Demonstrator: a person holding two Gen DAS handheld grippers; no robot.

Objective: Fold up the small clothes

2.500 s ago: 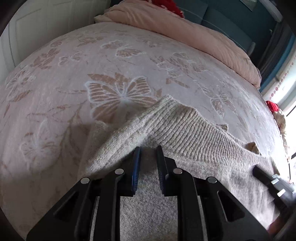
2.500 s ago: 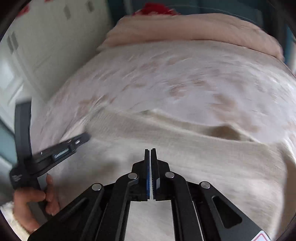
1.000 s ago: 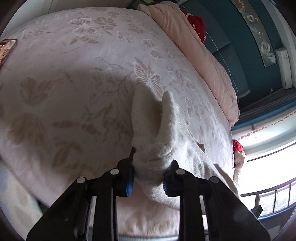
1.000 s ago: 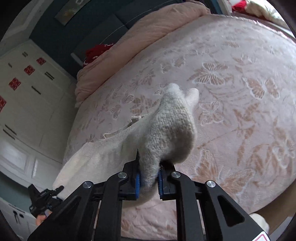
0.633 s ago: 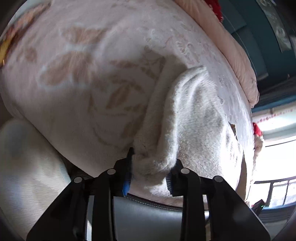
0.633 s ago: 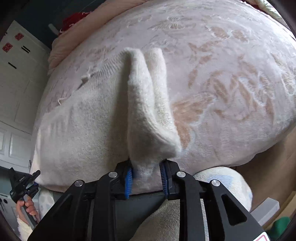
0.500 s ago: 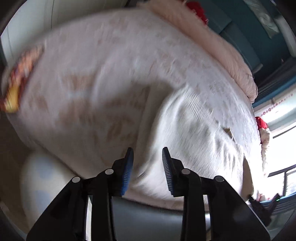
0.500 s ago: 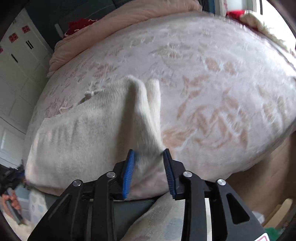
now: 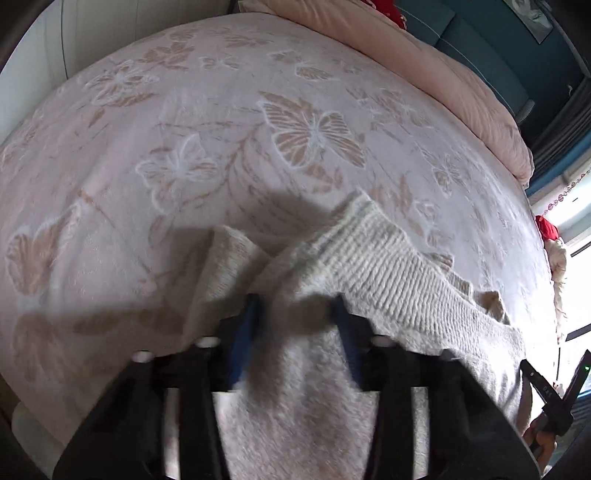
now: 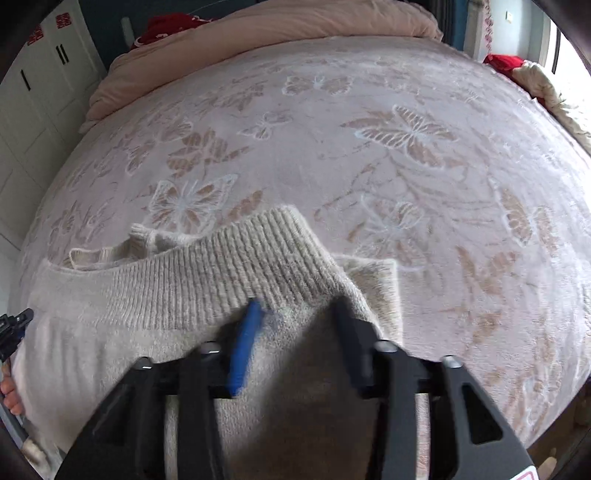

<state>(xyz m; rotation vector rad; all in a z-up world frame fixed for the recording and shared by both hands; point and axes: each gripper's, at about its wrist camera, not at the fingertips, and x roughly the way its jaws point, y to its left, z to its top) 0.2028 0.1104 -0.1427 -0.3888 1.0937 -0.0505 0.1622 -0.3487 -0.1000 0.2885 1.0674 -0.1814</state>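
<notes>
The cream knit sweater [image 10: 155, 295] lies folded on the bed [image 10: 369, 177] (ribbed hem uppermost). The left hand-held gripper [image 9: 295, 336] and right hand-held gripper [image 10: 295, 343] are spread, holding nothing; next probably a fresh grasp for another fold.

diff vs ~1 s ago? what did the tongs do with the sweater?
Both tongs let go: the left tongs and right tongs gripped bunched corners of the sweater a second ago and now stand open over it. The lifted corners have dropped back onto the bed. The pink duvet is unchanged.
</notes>
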